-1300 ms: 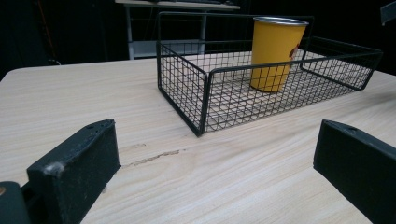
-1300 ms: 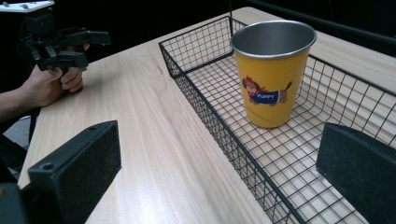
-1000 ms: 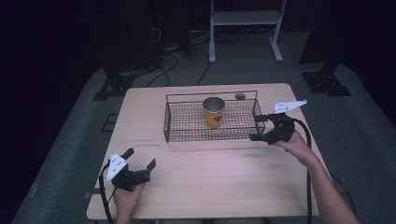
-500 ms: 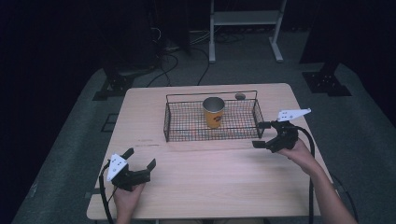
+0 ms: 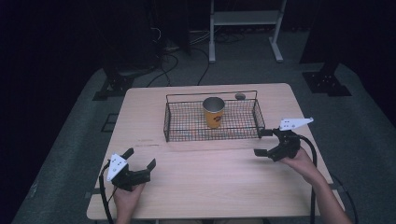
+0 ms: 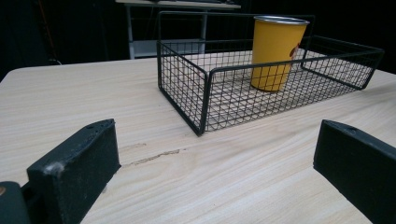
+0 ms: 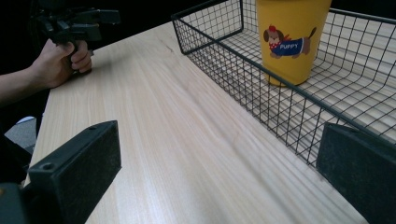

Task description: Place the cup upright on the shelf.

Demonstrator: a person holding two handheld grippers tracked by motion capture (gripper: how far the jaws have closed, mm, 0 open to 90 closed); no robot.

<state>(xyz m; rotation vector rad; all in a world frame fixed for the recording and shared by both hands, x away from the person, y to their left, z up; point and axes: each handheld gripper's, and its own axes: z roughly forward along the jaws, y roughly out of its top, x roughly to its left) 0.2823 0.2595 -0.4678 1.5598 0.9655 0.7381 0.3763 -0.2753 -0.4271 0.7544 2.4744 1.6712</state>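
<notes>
A yellow cup [image 5: 214, 114] with a cartoon dog print [image 7: 286, 38] stands upright in a black wire basket [image 5: 210, 139] at the back middle of the wooden table. My left gripper [image 5: 140, 157] rests open near the front left edge, well short of the basket [image 6: 205, 98], with nothing between its jaws [image 6: 215, 149]. My right gripper [image 5: 260, 142] is open just off the basket's front right corner, pointing left along its front wall [image 7: 280, 98]. Bare table lies between its jaws [image 7: 219, 158]. In the right gripper view the left gripper [image 7: 77, 23] shows far off in a hand.
A small dark round object [image 5: 240, 96] lies on the table [image 5: 210, 186] behind the basket. On the dark floor beyond are a white shelf frame [image 5: 243, 28], cables [image 5: 163, 51] and black stand feet [image 5: 327, 81].
My right gripper has drawn back from the basket's right end toward the table's front and dropped lower. The left gripper, cup and basket have stayed put.
</notes>
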